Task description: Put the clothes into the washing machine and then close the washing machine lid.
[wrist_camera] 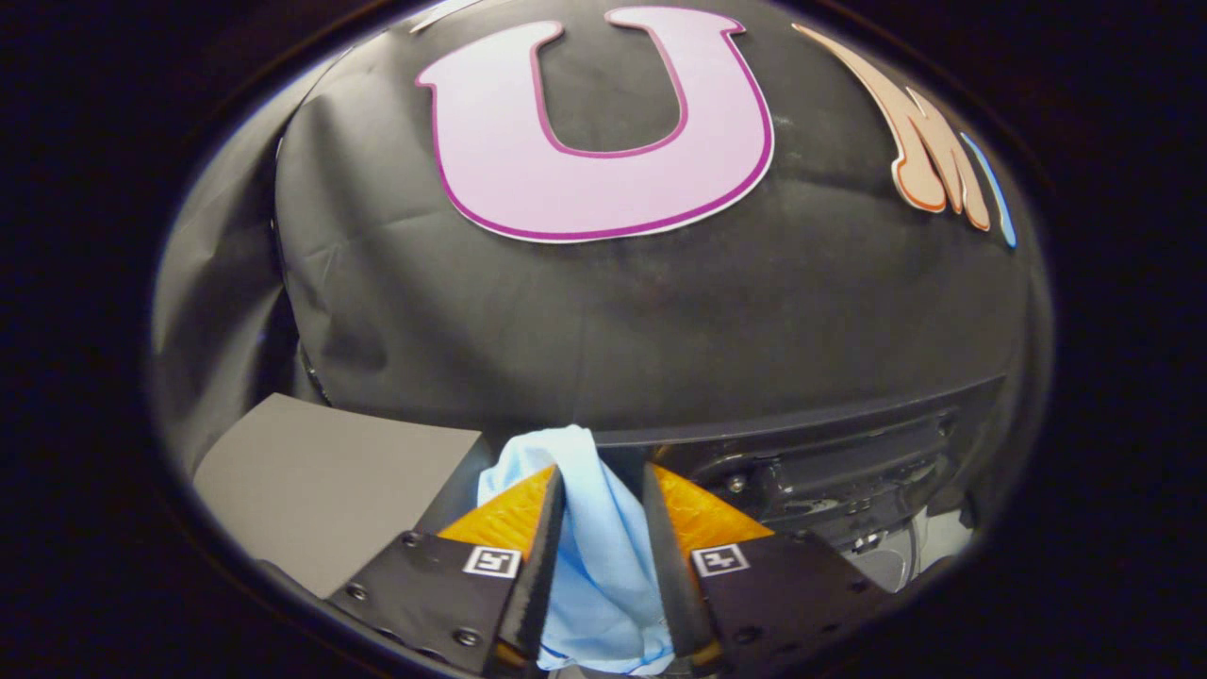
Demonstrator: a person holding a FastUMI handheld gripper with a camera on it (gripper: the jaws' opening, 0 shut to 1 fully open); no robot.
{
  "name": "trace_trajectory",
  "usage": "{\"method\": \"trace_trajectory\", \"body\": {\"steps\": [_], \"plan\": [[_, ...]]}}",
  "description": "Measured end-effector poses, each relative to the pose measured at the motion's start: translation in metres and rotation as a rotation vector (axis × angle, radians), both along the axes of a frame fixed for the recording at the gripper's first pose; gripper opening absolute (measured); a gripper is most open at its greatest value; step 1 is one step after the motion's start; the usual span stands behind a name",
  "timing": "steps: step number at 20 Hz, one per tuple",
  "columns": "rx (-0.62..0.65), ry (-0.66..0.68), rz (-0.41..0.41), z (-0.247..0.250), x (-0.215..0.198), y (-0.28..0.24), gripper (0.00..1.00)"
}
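A light blue cloth [599, 556] is bunched between my two fingers, and my gripper [603, 476] is shut on it. The cloth hangs down between the fingers and bulges out past their tips. Just beyond the fingertips and to the right lies the dark top of the washing machine [830, 471], with its raised lid rim running across behind the cloth. A pale patch of the machine's inside [929, 542] shows low on the right.
A flat grey surface [321, 481] lies to the left of the fingers. The booth's black cloth wall [613, 321] rises close behind the machine and curves round on the left.
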State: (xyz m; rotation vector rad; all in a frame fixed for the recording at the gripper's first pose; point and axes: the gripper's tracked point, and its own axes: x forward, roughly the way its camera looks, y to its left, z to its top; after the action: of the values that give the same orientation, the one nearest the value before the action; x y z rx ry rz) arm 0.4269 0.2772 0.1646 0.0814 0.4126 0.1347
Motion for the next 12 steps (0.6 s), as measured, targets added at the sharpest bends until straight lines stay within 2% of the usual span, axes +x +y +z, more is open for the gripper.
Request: {"method": "trace_trajectory", "body": {"steps": [1, 2, 3, 5, 12], "plan": [[-0.018, 0.003, 0.007, -0.004, 0.003, 0.004, 0.48], [-0.043, -0.008, -0.024, 0.006, -0.012, -0.003, 0.37], [-0.045, -0.027, -0.044, 0.0, 0.001, 0.001, 0.27], [-0.085, -0.027, -0.023, -0.004, 0.002, 0.008, 0.06], [-0.111, -0.04, 0.065, -0.002, -0.016, 0.018, 0.06]]}}
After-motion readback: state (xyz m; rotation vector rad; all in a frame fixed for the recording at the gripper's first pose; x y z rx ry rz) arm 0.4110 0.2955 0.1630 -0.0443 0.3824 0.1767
